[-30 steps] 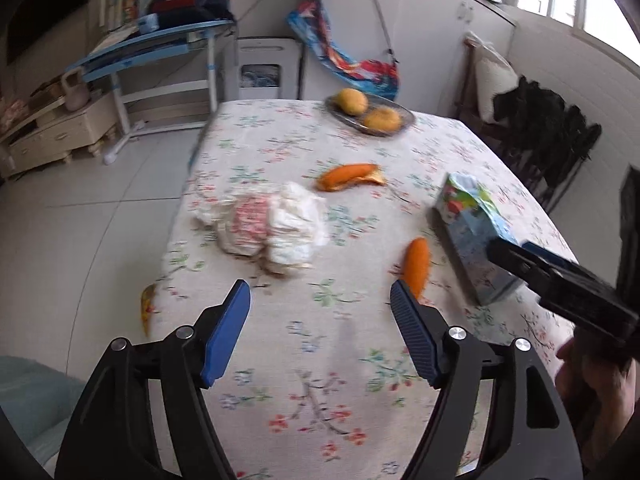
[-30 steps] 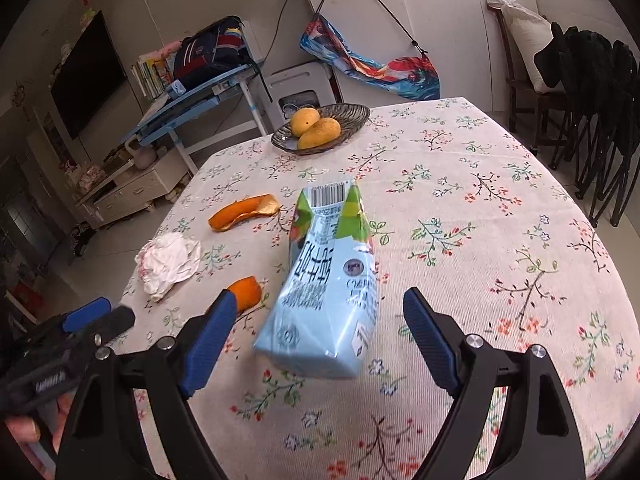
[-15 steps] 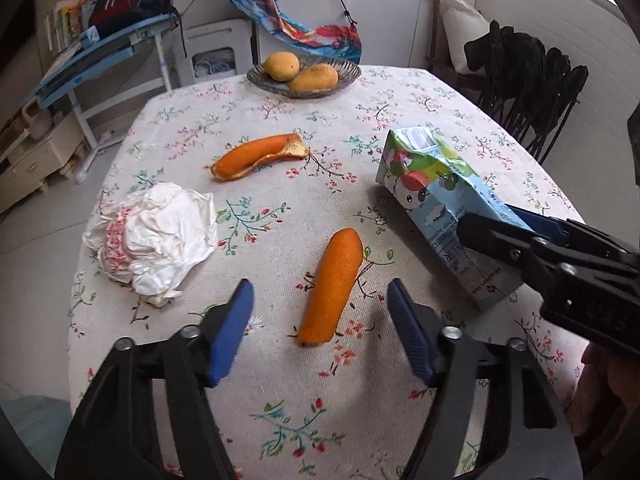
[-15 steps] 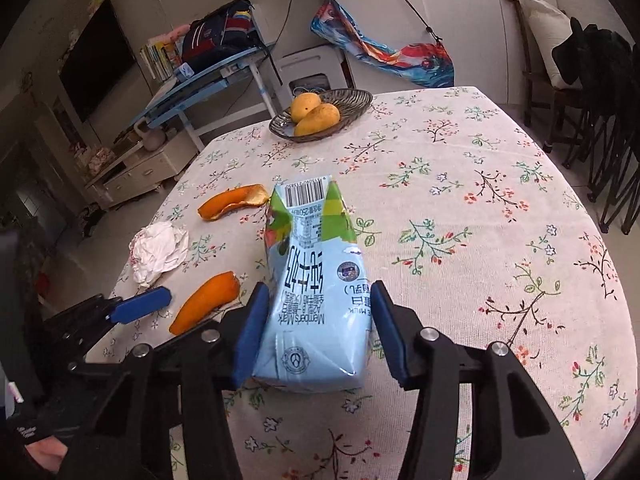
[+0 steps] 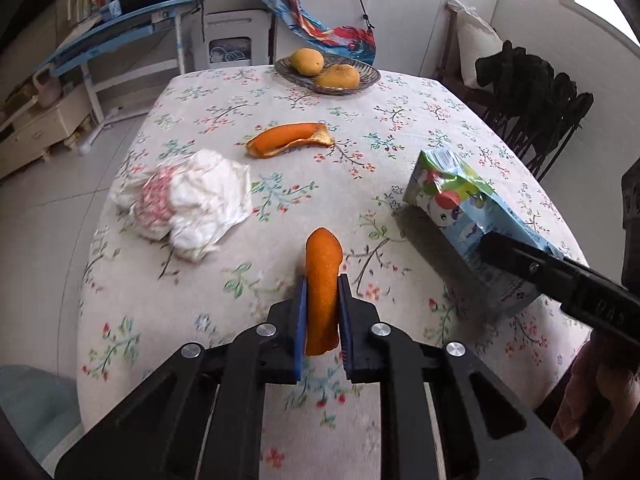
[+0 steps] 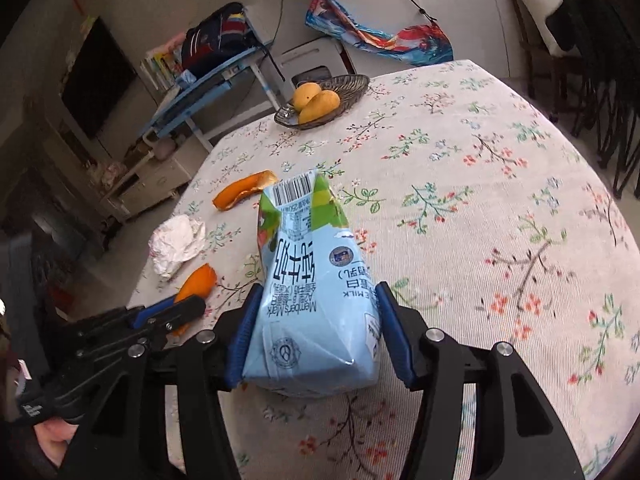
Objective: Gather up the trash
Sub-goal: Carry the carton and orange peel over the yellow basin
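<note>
Since the earlier frame, left gripper (image 5: 322, 312) jaws are closing on peel (image 5: 322, 280), its long axis along the fingers; carton (image 6: 316, 304), on table (image 6: 500, 184), is clamped by right gripper (image 6: 314, 332).

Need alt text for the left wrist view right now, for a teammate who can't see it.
The left gripper is closing on an orange peel strip over a floral tablecloth. Beyond lie crumpled white paper, a second peel and a bowl of mangoes; at right, the right gripper holds a blue milk carton.
</note>
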The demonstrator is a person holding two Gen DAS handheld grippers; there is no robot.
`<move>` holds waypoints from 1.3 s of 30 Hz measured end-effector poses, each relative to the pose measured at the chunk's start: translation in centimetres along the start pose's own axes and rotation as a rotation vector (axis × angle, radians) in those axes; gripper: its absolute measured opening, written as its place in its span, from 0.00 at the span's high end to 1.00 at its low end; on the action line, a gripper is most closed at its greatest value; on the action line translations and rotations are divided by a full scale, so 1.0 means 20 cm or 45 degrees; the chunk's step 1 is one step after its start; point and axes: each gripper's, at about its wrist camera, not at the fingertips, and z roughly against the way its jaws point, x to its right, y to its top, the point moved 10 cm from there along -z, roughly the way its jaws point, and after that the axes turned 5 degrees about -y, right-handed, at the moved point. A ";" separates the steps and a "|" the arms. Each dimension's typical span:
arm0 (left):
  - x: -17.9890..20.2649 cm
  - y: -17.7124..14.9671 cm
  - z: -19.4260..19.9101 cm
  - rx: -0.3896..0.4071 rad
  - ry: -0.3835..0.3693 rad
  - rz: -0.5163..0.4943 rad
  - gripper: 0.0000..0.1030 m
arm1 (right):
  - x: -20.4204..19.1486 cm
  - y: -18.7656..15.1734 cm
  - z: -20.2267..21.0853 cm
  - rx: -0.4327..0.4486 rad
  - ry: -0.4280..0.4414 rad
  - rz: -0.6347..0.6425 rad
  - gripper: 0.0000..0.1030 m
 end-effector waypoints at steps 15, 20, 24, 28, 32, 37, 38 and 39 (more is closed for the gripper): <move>-0.02 -0.13 0.31 0.068 -0.011 0.064 0.86 | -0.04 -0.12 0.16 -0.010 0.174 -0.218 0.47; -0.01 -0.18 0.40 0.088 -0.016 0.066 0.86 | -0.08 -0.13 0.23 0.004 0.240 -0.262 0.47; 0.00 -0.21 0.46 0.104 -0.019 0.062 0.86 | -0.13 -0.19 0.28 -0.003 0.272 -0.244 0.47; 0.02 -0.26 0.53 0.120 -0.013 0.051 0.86 | -0.18 -0.27 0.33 -0.016 0.295 -0.224 0.47; 0.02 -0.31 0.58 0.134 0.001 0.040 0.86 | -0.21 -0.35 0.38 -0.026 0.304 -0.205 0.47; 0.02 -0.37 0.65 0.144 0.013 0.035 0.86 | -0.23 -0.44 0.44 -0.038 0.298 -0.169 0.47; 0.02 -0.38 0.65 0.145 0.013 0.036 0.86 | -0.24 -0.46 0.45 -0.041 0.296 -0.158 0.47; 0.02 -0.40 0.67 0.147 0.014 0.037 0.86 | -0.25 -0.47 0.45 -0.044 0.295 -0.151 0.47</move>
